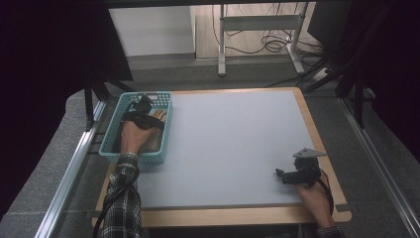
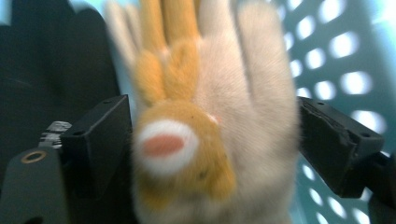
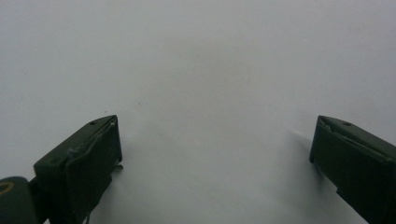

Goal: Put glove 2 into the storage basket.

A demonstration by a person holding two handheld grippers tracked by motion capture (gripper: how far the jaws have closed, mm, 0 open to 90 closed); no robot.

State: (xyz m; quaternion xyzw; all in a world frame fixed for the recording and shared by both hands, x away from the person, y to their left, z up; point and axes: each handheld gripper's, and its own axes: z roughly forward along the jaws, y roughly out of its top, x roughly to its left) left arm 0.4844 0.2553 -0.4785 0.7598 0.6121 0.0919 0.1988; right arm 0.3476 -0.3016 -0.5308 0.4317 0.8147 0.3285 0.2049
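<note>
Fluffy cream-and-orange toy [image 2: 205, 135] is lying in the blue basket [image 1: 111, 141] between the wide-open jaws of the left gripper [image 2: 210, 144], which should be closing gently around its middle, while the right gripper [image 1: 289, 176] is waiting open over the worktop [image 1: 233, 144].

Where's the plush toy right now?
The plush toy lies in the teal basket at the table's far left in the high view, between the jaws of the left gripper, which stand wide either side of it.
</note>
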